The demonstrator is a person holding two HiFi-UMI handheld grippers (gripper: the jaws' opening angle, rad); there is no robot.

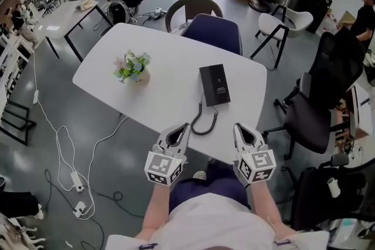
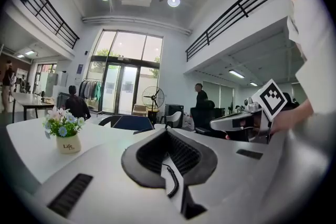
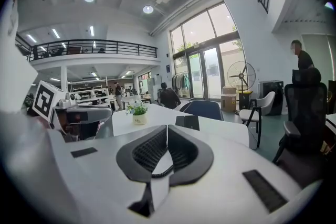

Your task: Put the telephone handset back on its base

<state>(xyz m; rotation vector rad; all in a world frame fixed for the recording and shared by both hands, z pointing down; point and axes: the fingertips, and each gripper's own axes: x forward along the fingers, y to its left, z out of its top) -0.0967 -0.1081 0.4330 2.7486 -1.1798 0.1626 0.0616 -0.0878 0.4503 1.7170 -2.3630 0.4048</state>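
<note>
The black telephone (image 1: 215,85) lies flat on the white table (image 1: 170,58), and from above its handset and base read as one dark slab. Its coiled cord (image 1: 203,120) loops down toward the table's near edge. My left gripper (image 1: 186,125) hovers at that edge just left of the cord, jaws shut with nothing in them. My right gripper (image 1: 237,126) sits just right of the cord, also shut and empty. In the left gripper view the tips (image 2: 167,130) meet and the cord (image 2: 171,182) shows below. In the right gripper view the closed tips (image 3: 167,127) point at the telephone (image 3: 187,122).
A small pot of flowers (image 1: 132,68) stands on the table's left part. A blue chair (image 1: 214,32) is at the far side, a black office chair (image 1: 316,105) to the right, a white chair (image 1: 280,25) beyond. Cables and a power strip (image 1: 75,180) lie on the floor at left.
</note>
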